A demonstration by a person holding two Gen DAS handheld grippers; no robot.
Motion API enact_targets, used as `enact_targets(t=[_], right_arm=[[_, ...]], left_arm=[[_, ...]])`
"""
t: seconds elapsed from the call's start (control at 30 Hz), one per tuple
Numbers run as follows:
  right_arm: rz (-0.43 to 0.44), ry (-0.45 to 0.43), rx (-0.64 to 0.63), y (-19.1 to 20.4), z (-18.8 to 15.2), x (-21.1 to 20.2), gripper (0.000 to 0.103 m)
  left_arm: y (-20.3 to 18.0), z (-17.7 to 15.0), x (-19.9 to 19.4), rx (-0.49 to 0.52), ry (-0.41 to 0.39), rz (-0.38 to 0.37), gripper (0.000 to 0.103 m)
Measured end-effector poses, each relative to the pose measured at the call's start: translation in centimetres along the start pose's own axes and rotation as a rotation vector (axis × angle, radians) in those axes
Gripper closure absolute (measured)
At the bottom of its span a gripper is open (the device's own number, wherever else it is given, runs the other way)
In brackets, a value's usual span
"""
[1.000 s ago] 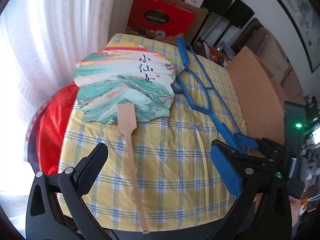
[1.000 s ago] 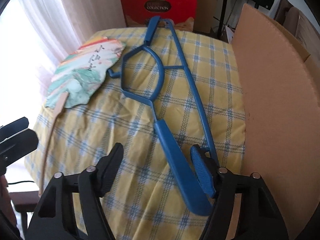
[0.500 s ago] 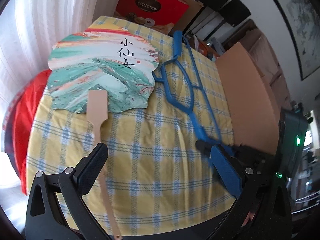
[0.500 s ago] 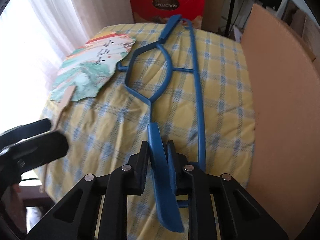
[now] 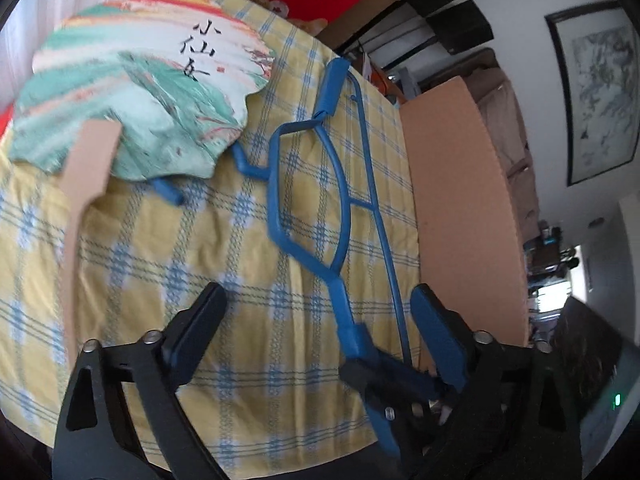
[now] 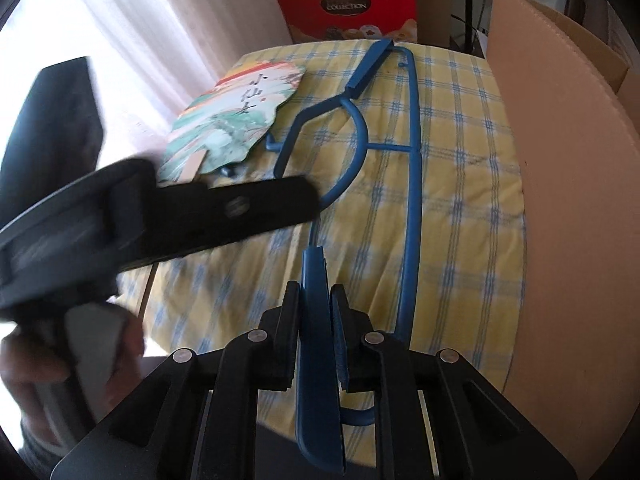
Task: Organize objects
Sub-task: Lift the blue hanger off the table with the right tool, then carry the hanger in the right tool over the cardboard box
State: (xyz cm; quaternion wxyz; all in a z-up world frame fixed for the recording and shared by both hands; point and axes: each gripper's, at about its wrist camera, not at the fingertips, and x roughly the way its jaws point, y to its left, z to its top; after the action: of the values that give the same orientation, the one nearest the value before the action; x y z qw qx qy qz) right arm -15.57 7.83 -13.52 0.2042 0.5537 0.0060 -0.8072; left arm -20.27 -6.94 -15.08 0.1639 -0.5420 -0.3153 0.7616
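Counting one hanger point(image 6: 412, 128), one fan point(image 5: 132, 92)

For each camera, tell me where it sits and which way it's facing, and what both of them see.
Left wrist: on the left gripper, tilted down over the table; jaws closing on nothing, right gripper at lower right.
Right wrist: on the right gripper, looking down along the hanger it clamps; left gripper and a hand at left.
Shared: hanger, fan, table, red box.
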Motion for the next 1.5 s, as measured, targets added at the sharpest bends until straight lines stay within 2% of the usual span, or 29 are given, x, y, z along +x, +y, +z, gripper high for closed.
enact_targets(t=[0.03, 0.07, 0.13, 0.2, 0.23, 0.4, 0.67, 1.0, 1.3, 1.5], right_arm=[[0.003, 0.001, -0.008, 0.2, -0.3, -0.3, 0.089], [0.008, 0.002, -0.013, 0.3, -0.6, -0.5, 0.089], [0.017, 0.008, -0.022, 0.6, -1.3, -0.9, 0.089], [0.024, 0.006, -0.028, 0.8, -1.7, -1.3, 0.089], [0.021, 0.002, -0.033, 0.9, -1.8, -1.5, 0.089], [0.011, -0.025, -0.028, 0.5, -2.1, -2.6, 0.088], [0.027, -0.054, -0.047, 1.2, -3.1, -4.0, 0.088], [0.045, -0.116, -0.054, 1.3, -3.4, -6.7, 0.088], [0.032, -0.199, -0.080, 1.0, -2.3, -10.5, 0.088], [0.006, -0.247, -0.080, -0.3, -1.5, -12.9, 0.088]], left_arm=[[0.0, -0.1, 0.0, -0.001, -0.007, -0.001, 0.022], [0.0, -0.1, 0.0, -0.003, 0.000, 0.001, 0.031], [0.0, -0.3, 0.0, 0.002, -0.001, 0.012, 0.037], [-0.1, -0.4, 0.0, 0.004, 0.000, 0.021, 0.050], [-0.1, -0.5, 0.0, 0.003, -0.002, 0.035, 0.053], [-0.2, -1.2, -0.2, 0.012, -0.017, 0.065, 0.077], [-1.6, -2.0, -2.0, 0.039, -0.073, 0.037, 0.083], [-3.7, -2.6, -4.9, 0.066, -0.134, 0.005, 0.085], [-7.8, -1.3, -8.3, 0.119, -0.192, -0.043, 0.087], [-11.8, -0.3, -8.6, 0.173, -0.224, -0.043, 0.087]])
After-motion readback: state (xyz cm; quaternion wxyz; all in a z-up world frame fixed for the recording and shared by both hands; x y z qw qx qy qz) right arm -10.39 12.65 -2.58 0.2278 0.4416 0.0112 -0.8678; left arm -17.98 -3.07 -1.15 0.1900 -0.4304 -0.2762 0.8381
